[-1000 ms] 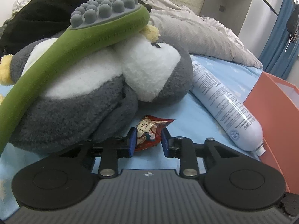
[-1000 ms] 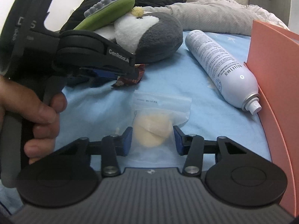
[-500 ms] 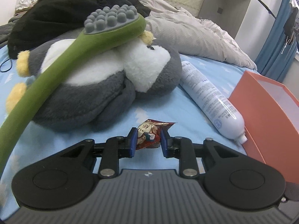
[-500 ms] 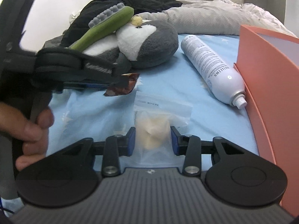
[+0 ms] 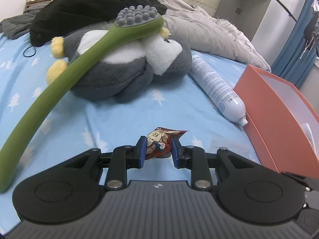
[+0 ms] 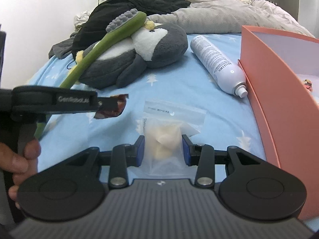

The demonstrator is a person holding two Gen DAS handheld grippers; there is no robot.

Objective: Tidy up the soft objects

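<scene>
My left gripper [image 5: 156, 151] is shut on a small red snack packet [image 5: 159, 144] and holds it above the blue bedsheet; the packet also shows in the right wrist view [image 6: 113, 108]. My right gripper [image 6: 161, 149] is shut on a clear plastic bag with a cream sponge inside [image 6: 166, 139]. A grey and white plush penguin [image 5: 127, 59] lies further back on the bed, with a green long-handled massage brush [image 5: 83, 63] resting across it. An orange box [image 6: 279, 83] stands open at the right.
A white spray bottle [image 5: 215, 85] lies between the penguin and the orange box [image 5: 279, 107]. Black clothing [image 5: 89, 6] and a grey duvet [image 5: 209, 33] are piled at the back of the bed. A small item [image 6: 307, 83] lies inside the box.
My left gripper has closed on the snack packet and pulled back from the penguin, lifting the packet. My right gripper has narrowed around the plastic bag and raised it.
</scene>
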